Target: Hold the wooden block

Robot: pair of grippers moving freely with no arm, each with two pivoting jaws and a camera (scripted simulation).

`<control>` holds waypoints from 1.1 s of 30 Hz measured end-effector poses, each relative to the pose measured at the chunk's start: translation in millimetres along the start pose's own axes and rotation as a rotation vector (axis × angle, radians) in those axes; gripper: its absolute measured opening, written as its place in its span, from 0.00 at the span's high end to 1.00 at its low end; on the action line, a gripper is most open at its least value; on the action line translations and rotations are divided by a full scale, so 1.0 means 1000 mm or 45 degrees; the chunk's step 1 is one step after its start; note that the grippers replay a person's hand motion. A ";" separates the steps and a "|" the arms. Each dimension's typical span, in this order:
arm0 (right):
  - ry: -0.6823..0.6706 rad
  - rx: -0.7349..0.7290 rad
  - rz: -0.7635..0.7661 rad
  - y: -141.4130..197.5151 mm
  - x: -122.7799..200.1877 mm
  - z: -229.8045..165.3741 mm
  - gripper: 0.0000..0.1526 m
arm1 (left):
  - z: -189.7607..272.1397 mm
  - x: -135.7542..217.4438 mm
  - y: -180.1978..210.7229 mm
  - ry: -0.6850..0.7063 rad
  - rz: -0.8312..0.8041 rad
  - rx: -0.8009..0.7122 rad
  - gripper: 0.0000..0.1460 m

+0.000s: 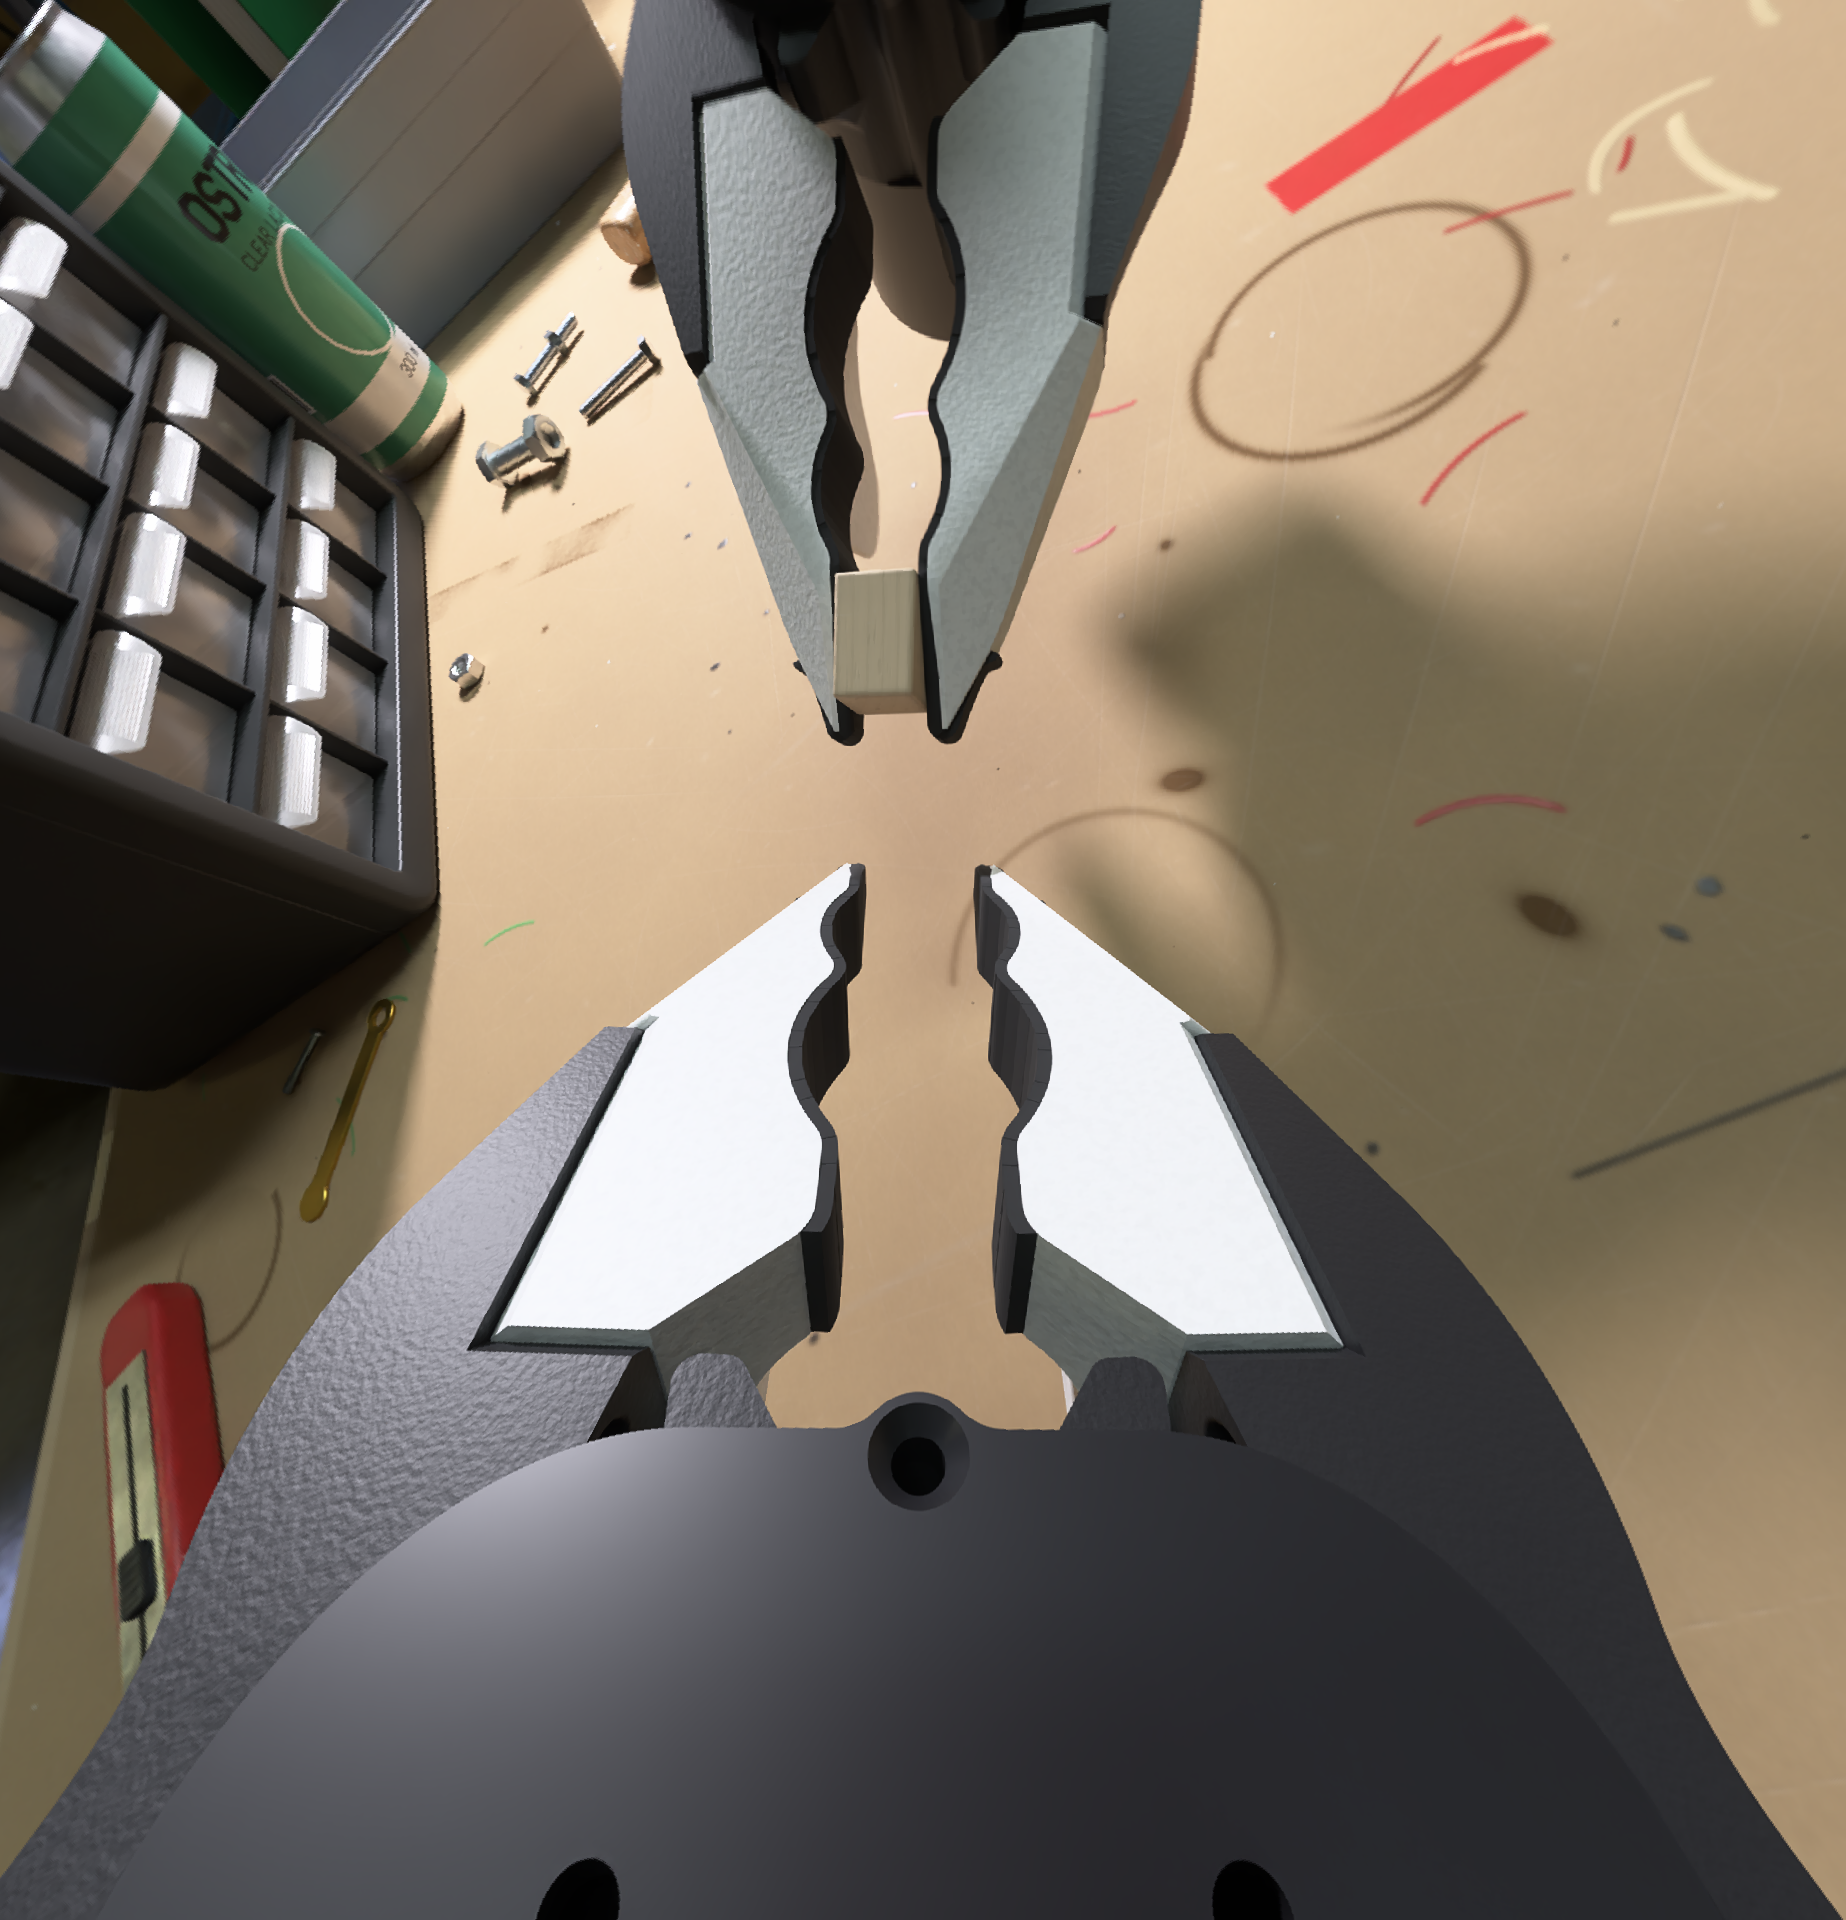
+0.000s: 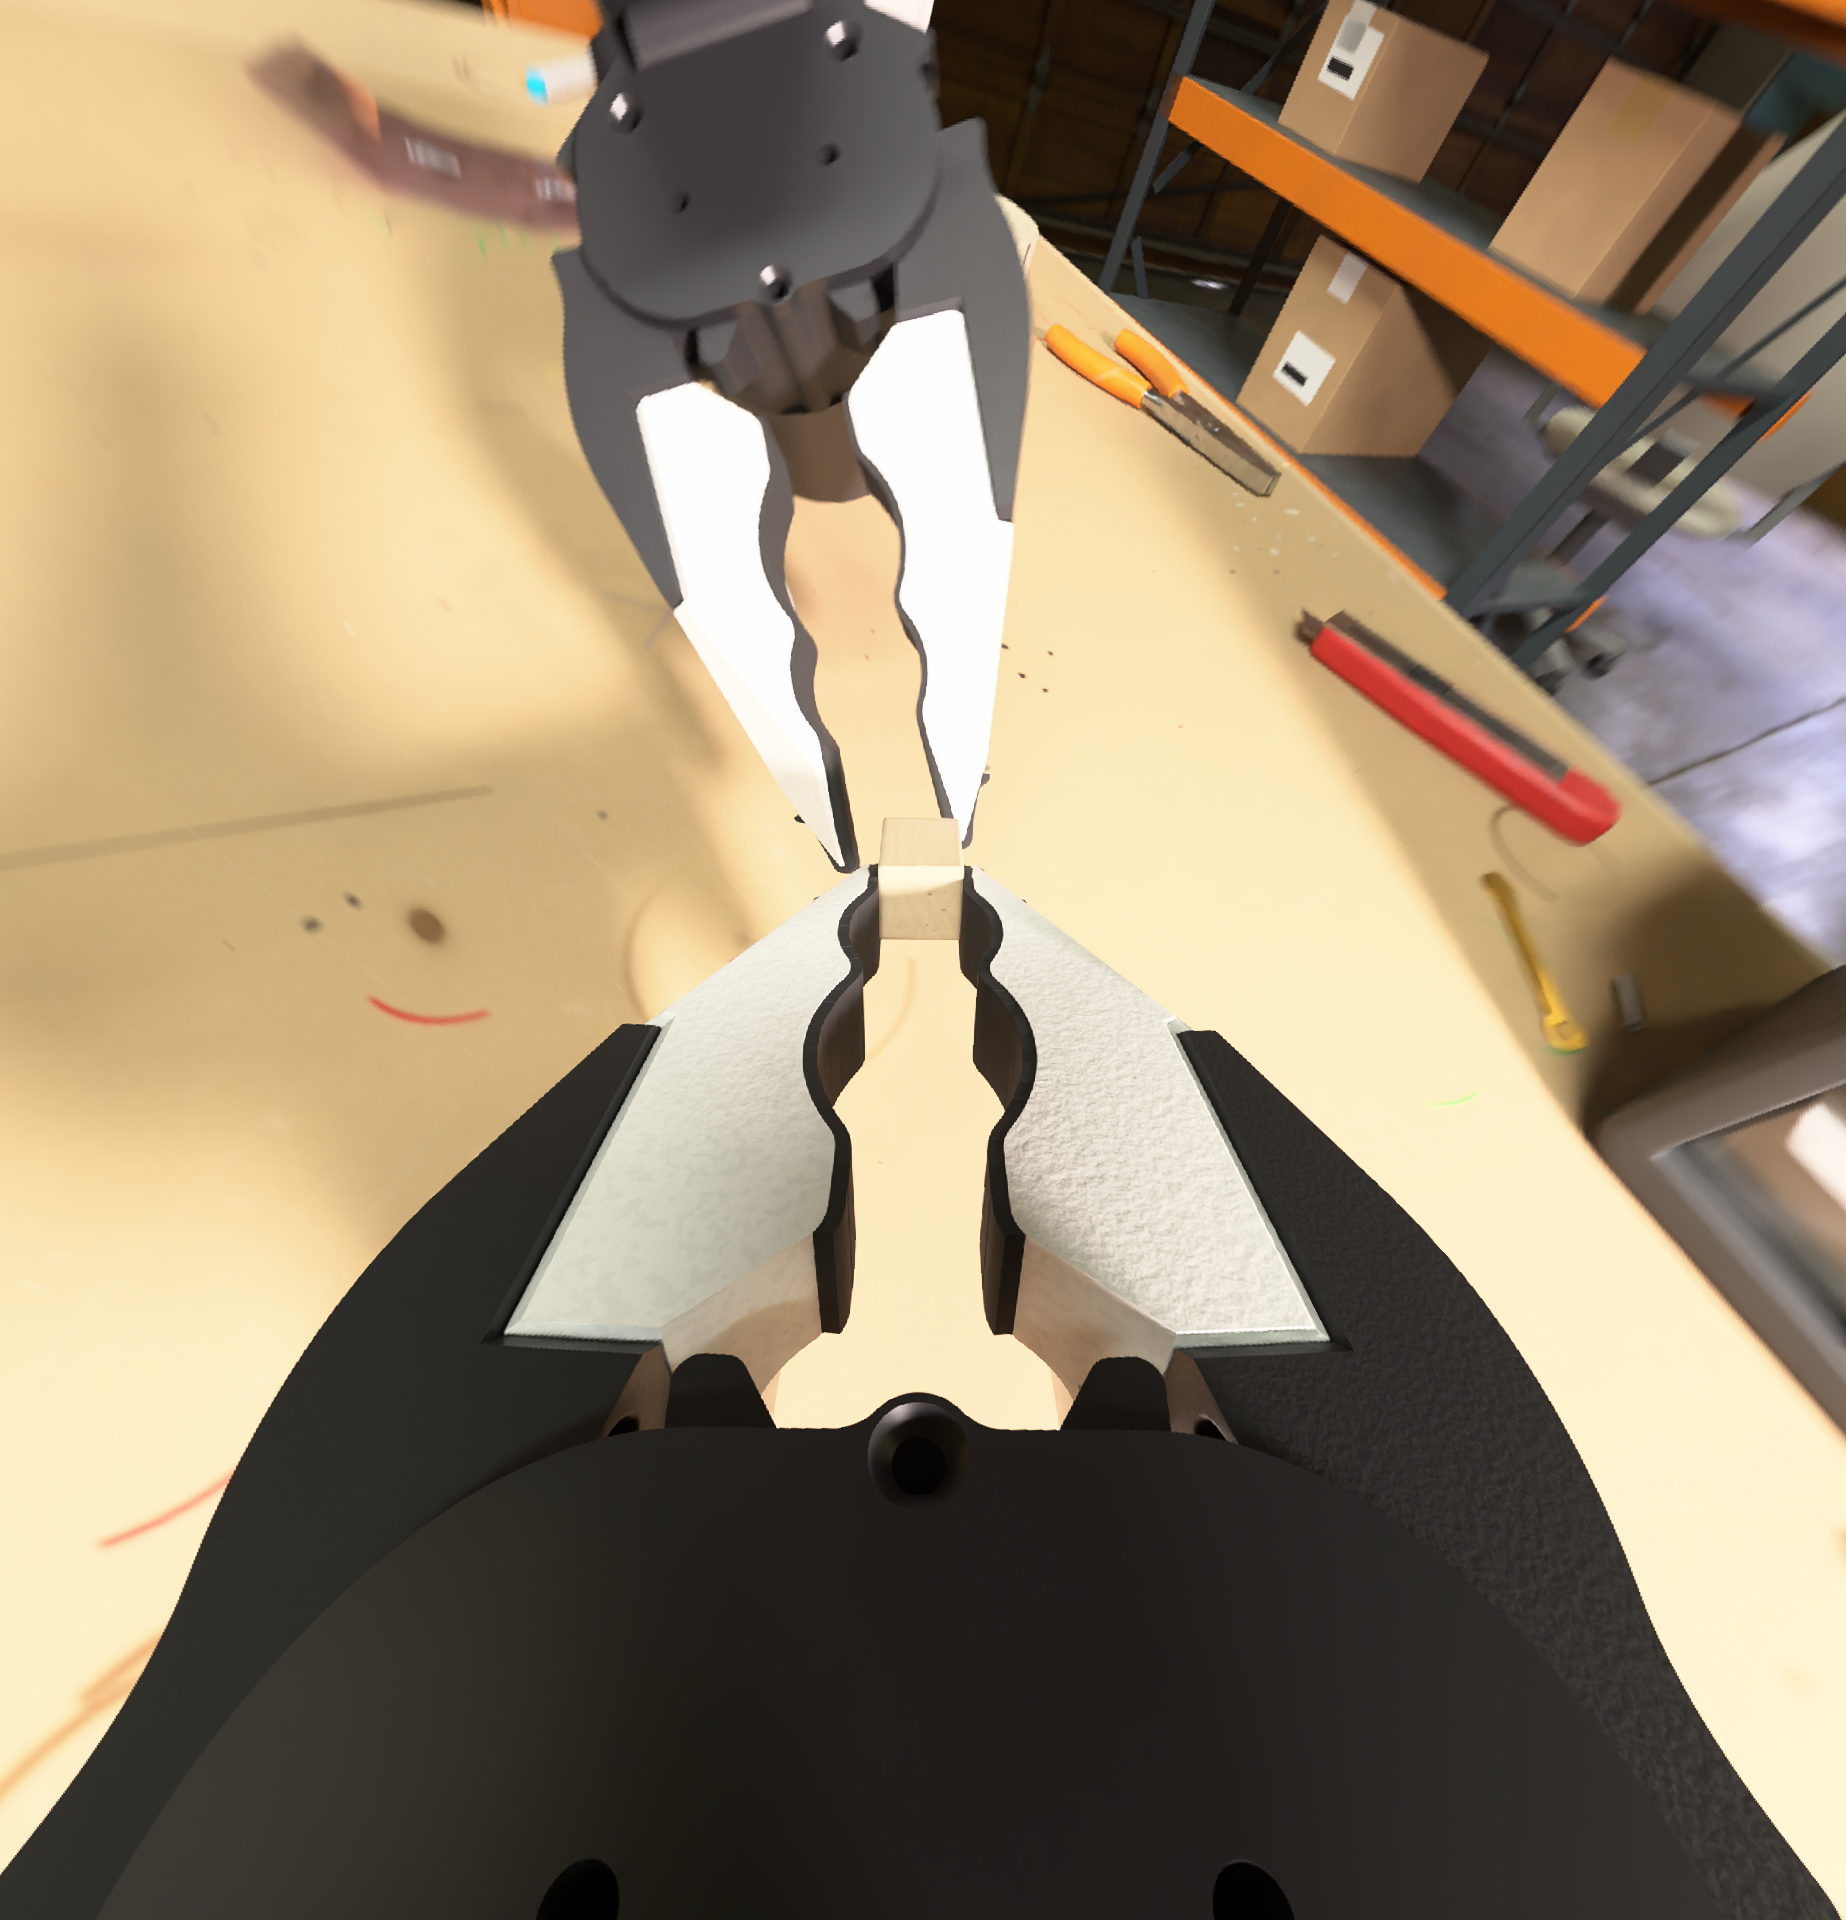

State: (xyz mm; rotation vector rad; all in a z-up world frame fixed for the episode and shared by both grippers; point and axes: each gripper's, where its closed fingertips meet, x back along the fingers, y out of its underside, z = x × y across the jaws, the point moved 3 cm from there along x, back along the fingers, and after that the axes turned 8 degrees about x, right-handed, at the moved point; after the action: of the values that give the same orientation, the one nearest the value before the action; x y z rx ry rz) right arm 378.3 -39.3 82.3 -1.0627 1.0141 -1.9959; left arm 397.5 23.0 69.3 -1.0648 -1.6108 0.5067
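Observation:
A small pale wooden block is clamped between the tips of my right gripper, held above the tan worktop. In the left wrist view the block sits between the right gripper's fingertips, which point toward me. My left gripper is open and empty, tip to tip with the right one, a short gap from the block. In the right wrist view the left gripper hangs just beyond the block, jaws apart.
A dark drawer organiser, a green can, bolts, a nut and a gold pin lie to the left. A red utility knife and orange pliers lie near the table edge, with shelving beyond.

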 end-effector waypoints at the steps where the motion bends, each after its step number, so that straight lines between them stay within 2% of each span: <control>1: -0.023 -0.089 0.023 0.000 0.001 0.001 0.91 | 0.000 0.002 -0.001 0.002 0.008 0.019 0.86; 9: -0.272 -0.982 0.130 0.006 0.004 0.010 0.91 | 0.001 0.021 -0.005 0.063 0.051 0.237 0.88; 11: -0.314 -1.110 0.121 0.009 0.004 0.009 0.91 | 0.003 0.023 -0.004 0.058 0.043 0.239 0.88; 13: -0.308 -1.153 0.102 0.013 0.003 0.009 0.91 | 0.005 0.025 -0.005 0.053 0.043 0.238 0.88; 18: -0.209 -1.068 0.070 0.013 0.004 0.011 0.91 | 0.007 0.027 -0.006 0.027 0.040 0.220 0.89; 21: -0.102 -0.856 0.079 0.006 0.005 0.013 0.91 | 0.005 0.029 -0.008 -0.006 0.043 0.203 0.89; 25: 0.012 -0.450 0.022 0.004 0.003 0.009 0.91 | 0.004 0.030 -0.008 -0.036 0.045 0.191 0.89; 33: -0.005 -0.205 0.061 -0.002 0.000 -0.002 0.91 | 0.006 0.030 -0.007 -0.047 0.043 0.171 0.89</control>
State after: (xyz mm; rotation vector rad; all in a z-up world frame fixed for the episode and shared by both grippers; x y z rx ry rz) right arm 376.0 -37.5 82.8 -1.1154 1.2031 -1.8989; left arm 388.9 46.2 88.9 -0.9886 -1.5702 0.6517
